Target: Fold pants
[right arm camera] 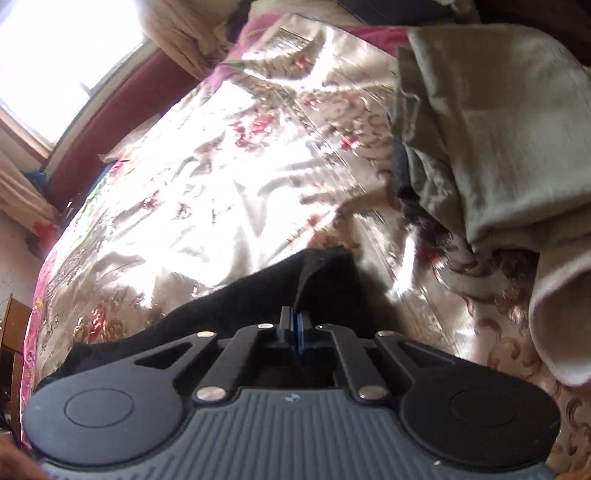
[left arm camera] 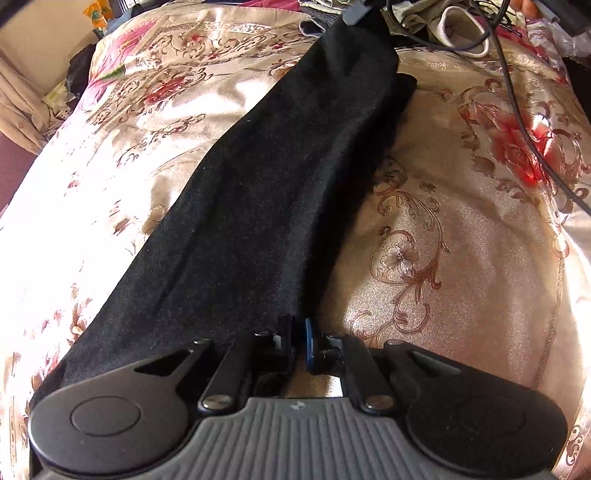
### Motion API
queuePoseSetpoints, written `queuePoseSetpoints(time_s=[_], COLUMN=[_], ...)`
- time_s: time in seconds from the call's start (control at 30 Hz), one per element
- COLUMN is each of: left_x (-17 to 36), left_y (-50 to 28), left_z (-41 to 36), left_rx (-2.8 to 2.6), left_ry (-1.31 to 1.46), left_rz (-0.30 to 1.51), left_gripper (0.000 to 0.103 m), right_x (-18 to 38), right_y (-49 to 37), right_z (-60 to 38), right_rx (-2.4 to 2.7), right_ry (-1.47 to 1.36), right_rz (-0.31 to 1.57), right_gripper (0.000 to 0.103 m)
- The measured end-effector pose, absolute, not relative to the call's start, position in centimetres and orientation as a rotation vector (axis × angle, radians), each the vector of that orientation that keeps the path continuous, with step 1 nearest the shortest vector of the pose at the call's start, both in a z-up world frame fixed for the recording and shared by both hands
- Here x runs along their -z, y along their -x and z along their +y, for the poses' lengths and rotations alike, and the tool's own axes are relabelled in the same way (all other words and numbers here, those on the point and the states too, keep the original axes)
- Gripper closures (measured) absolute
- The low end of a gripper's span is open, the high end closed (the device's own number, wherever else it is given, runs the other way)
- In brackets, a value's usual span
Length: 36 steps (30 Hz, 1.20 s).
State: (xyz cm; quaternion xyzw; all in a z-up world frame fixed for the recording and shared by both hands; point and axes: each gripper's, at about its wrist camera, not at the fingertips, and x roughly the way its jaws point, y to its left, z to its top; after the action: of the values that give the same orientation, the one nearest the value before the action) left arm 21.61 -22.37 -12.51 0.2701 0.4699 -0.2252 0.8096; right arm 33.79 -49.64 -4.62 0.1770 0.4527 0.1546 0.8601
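The black pants (left arm camera: 280, 177) lie stretched in a long strip across a floral satin bedspread (left arm camera: 443, 240), running from my left gripper to the far end. My left gripper (left arm camera: 298, 339) is shut on the near edge of the pants. In the left wrist view the far end of the pants is lifted by the other gripper's tip (left arm camera: 356, 14). In the right wrist view my right gripper (right arm camera: 295, 332) is shut on a black fold of the pants (right arm camera: 303, 280), held just above the bedspread (right arm camera: 221, 184).
Black cables (left arm camera: 517, 92) and a heap of clothes (left arm camera: 461, 29) lie at the far right of the bed. An olive-green garment (right arm camera: 498, 129) is piled to the right in the right wrist view. A window (right arm camera: 55, 55) and curtains lie beyond the bed.
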Motion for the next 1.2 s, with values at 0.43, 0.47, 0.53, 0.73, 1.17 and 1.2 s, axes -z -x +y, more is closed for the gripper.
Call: queuePoseSetpoints(time_s=[0.43, 0.47, 0.53, 0.73, 1.17, 1.2], left_x=[12.5, 12.3, 12.0, 11.5, 9.2, 9.5], left_y=[-21.1, -21.1, -21.2, -21.5, -24.0, -24.3], left_z=[-22.1, -22.1, -22.1, -22.0, -23.7, -23.9], left_rx=[0.492, 0.491, 0.492, 0.486, 0.459, 0.472], left_ry=[-0.571, -0.564, -0.548, -0.500, -0.349, -0.317], left_rz=[1.009, 1.008, 1.007, 0.985, 0.861, 0.882], left_gripper=[0.079, 0.079, 0.079, 0.079, 0.079, 0.079], right_x=[7.2, 7.8, 9.6, 14.5, 8.0, 8.1], right_y=[-30.1, -29.8, -29.7, -30.2, -32.1, -32.1], right_z=[-53.6, -53.5, -53.0, -51.5, -51.5, -52.0], right_rx=[-0.112, -0.113, -0.089, -0.065, -0.203, -0.178], right_ry=[-0.484, -0.520, -0.597, -0.882, -1.002, -0.973], right_rz=[1.086, 1.091, 1.092, 1.030, 0.838, 0.841], right_gripper=[0.042, 0.042, 0.039, 0.039, 0.096, 0.096])
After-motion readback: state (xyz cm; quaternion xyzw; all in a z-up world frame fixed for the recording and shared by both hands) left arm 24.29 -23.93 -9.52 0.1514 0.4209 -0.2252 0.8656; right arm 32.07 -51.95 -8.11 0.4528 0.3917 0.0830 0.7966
